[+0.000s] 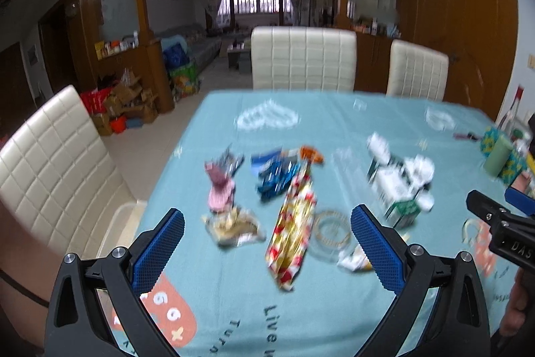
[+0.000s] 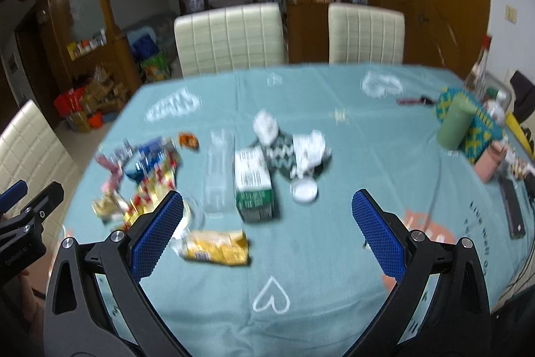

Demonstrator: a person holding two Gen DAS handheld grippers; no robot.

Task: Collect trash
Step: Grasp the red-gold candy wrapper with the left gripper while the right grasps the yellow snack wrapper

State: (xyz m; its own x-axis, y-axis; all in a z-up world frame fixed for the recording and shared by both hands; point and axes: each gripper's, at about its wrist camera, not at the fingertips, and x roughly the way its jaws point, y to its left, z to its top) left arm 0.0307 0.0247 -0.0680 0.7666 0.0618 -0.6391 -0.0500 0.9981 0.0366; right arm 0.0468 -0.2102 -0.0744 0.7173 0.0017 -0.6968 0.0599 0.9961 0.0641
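Trash lies scattered on the teal tablecloth (image 1: 301,307). In the left wrist view I see a pink wrapper (image 1: 219,186), a blue wrapper (image 1: 276,176), a long red-and-gold wrapper (image 1: 294,230) and a green-and-white carton (image 1: 398,193). My left gripper (image 1: 267,250) is open and empty above the red-and-gold wrapper. In the right wrist view a yellow wrapper (image 2: 217,246), the carton (image 2: 254,190), crumpled white tissues (image 2: 311,149) and a white lid (image 2: 303,191) lie ahead. My right gripper (image 2: 267,233) is open and empty, near the yellow wrapper.
Cream padded chairs (image 1: 302,57) stand at the far side and one (image 1: 50,169) at the left. A green cylinder (image 2: 456,123), a patterned box (image 2: 478,129) and a black remote (image 2: 511,210) sit at the table's right edge. A clear glass dish (image 1: 332,231) lies among the trash.
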